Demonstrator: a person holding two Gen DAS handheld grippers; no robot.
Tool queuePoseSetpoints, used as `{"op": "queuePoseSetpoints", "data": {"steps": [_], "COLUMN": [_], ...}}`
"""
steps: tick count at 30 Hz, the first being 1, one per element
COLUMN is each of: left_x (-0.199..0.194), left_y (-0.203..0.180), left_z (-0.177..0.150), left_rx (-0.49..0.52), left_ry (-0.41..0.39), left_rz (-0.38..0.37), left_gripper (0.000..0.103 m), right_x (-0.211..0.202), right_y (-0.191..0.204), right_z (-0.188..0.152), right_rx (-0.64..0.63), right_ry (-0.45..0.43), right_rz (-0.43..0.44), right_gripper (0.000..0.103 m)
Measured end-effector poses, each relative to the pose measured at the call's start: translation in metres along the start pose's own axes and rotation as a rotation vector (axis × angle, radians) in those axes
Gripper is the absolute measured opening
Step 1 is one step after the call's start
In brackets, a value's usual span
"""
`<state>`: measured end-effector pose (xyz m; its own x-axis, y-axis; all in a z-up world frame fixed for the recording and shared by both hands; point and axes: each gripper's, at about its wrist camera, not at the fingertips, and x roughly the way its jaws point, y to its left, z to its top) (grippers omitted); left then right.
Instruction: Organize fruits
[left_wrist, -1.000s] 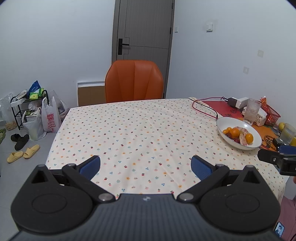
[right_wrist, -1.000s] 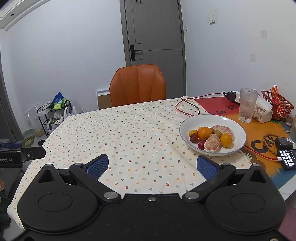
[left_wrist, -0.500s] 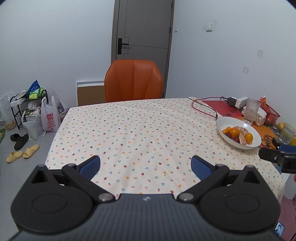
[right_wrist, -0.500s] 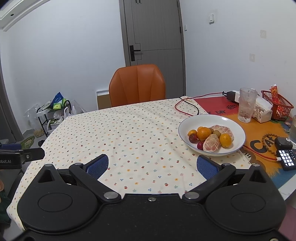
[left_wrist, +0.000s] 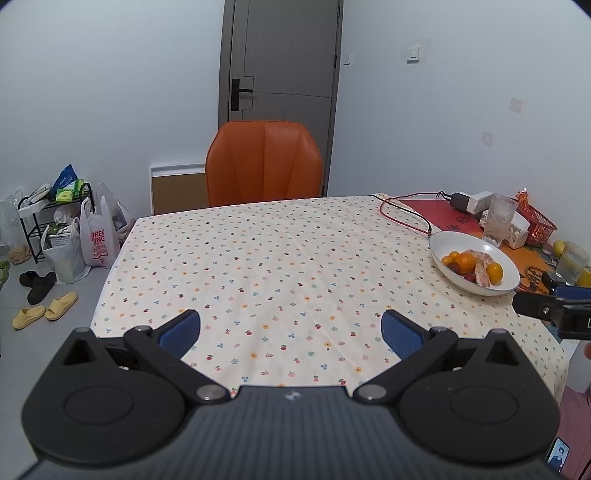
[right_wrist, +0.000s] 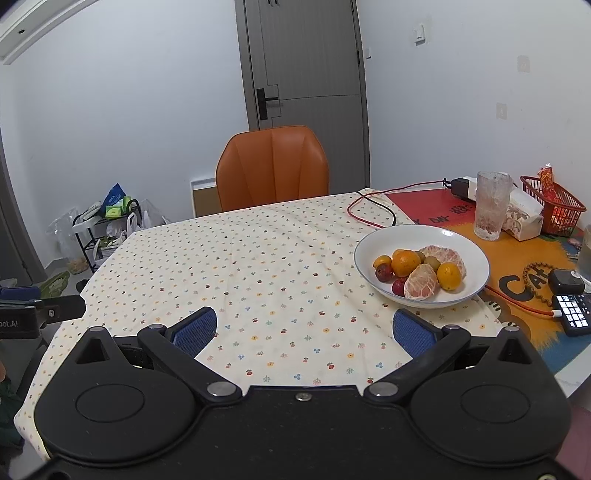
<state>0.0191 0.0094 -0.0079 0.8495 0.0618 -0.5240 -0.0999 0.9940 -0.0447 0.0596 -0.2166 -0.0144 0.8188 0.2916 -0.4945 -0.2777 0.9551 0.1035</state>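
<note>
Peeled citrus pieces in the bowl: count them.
2. One peeled citrus piece lies at the white bowl's near side, the other behind it toward the far rim. More could hide under the fruit.

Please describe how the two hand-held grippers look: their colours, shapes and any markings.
Both look alike. The left hand-held gripper and the right hand-held gripper each have a black body with two round discs, black angled link arms with silver pivot screws, and two blue textured pads. Seen from the right camera, the left one's side carries white lettering ending in "bot.AI".

Glossy white bowl (right_wrist: 476, 254) on printed cloth tablecloth (right_wrist: 266, 258); smooth leather-look orange chair (right_wrist: 273, 166).
</note>
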Motion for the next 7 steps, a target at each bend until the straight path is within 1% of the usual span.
{"op": "queuePoseSetpoints", "data": {"steps": [7], "left_x": [-0.0002], "left_y": [0.0002], "left_z": [0.0007], "left_rx": [0.003], "left_ry": [-0.003], "left_rz": [-0.004], "left_gripper": [0.103], "right_x": [-0.0003], "right_y": [-0.0008], "right_z": [-0.0001], "right_rx": [0.001], "right_ry": [-0.001], "right_rz": [-0.003], "right_gripper": [0.103]}}
